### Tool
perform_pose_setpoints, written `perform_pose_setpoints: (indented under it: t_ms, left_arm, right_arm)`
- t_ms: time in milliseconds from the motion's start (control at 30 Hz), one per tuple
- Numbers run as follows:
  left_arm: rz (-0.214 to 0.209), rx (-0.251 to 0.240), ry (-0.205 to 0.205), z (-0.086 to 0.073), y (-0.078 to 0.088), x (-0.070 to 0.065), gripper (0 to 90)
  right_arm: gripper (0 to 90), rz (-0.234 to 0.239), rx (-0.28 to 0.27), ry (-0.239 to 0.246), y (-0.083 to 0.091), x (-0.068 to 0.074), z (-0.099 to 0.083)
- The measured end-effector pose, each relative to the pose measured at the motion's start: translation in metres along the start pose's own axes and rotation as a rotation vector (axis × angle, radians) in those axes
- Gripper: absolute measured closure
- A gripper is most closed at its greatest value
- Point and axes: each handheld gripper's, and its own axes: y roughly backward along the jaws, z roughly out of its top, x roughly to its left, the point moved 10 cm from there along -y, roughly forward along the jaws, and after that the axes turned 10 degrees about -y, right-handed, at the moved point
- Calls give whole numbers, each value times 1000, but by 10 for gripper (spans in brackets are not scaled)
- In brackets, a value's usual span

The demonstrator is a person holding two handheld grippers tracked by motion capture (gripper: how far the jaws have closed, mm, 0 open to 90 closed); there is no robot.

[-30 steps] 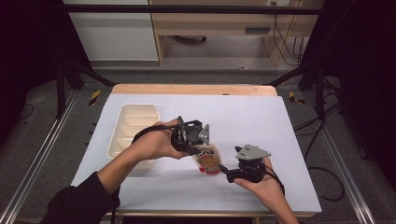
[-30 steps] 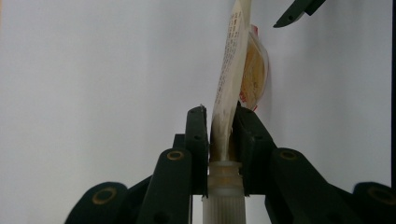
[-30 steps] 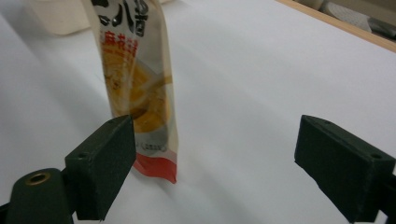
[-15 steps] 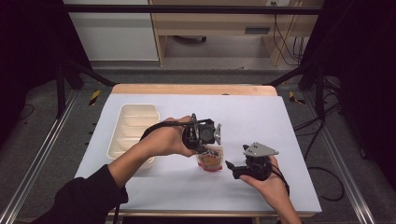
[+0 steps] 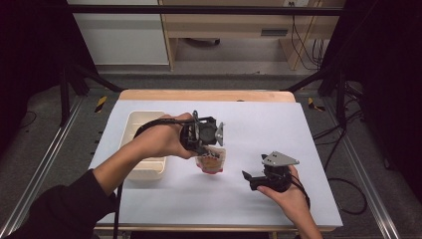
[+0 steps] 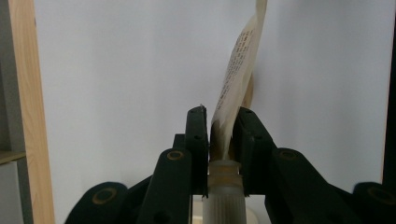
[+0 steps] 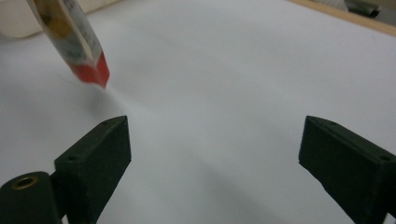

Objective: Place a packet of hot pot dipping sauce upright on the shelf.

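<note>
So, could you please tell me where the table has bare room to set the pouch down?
The white table is bare beyond the right claw and along the near edge. It is crowded around the tray, where the left claw holds the pouch.

**Print present, nothing legible**

Rows of fine dark print are seen on the pale side of the pouch (image 6: 237, 70) in the left gripper view, but no word can be made out. Coloured printing on the same pouch (image 7: 70, 35) is seen in the right gripper view, too blurred to be read. No brand, number or sign can be read elsewhere.
</note>
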Motion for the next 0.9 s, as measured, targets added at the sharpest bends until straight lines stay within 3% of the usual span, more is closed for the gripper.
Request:
perform_pose_setpoints:
  t_ms: [333, 900]
  left_arm:
    - [-10, 24, 56, -48, 22, -8, 763]
    - [25, 40, 125, -98, 64, -3, 763]
  right_arm:
    - [92, -26, -5, -16, 1, -7, 1]
    - [92, -29, 0, -14, 1, -7, -1]
